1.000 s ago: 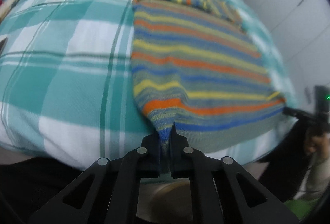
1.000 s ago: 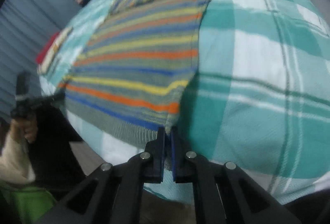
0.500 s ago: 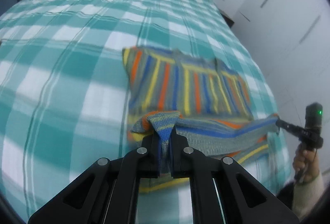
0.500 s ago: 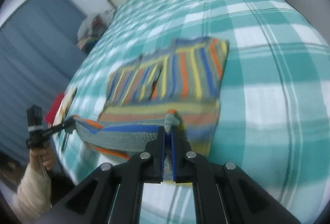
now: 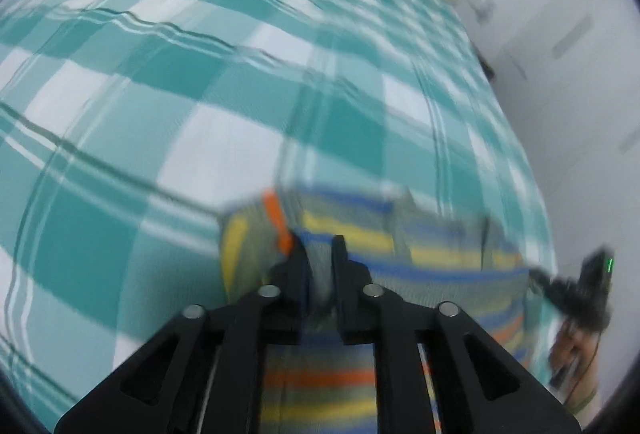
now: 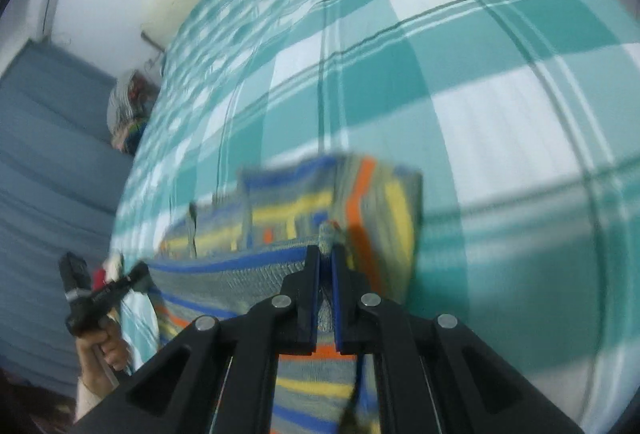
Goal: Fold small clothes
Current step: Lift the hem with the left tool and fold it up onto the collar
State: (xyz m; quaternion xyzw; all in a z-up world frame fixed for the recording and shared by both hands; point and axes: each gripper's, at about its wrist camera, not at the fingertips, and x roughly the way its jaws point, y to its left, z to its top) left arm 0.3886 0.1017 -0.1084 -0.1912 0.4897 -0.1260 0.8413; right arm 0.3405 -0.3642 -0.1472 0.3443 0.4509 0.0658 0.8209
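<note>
Looking along my left gripper point(image 5: 320, 254), I see its jaws opening with a grey fold of the striped sweater point(image 5: 440, 262) between them; the blur hides whether the pads touch it. My right gripper point(image 6: 325, 254) is clenched on the garment's hem corner, which pokes up between its fingers. That sweater lies on the teal checked bedspread point(image 6: 480, 114), its lifted edge stretched between both grippers over the folded part.

Black claw point(image 5: 320, 254), silver screws, cream sleeve point(image 6: 86, 398).
</note>
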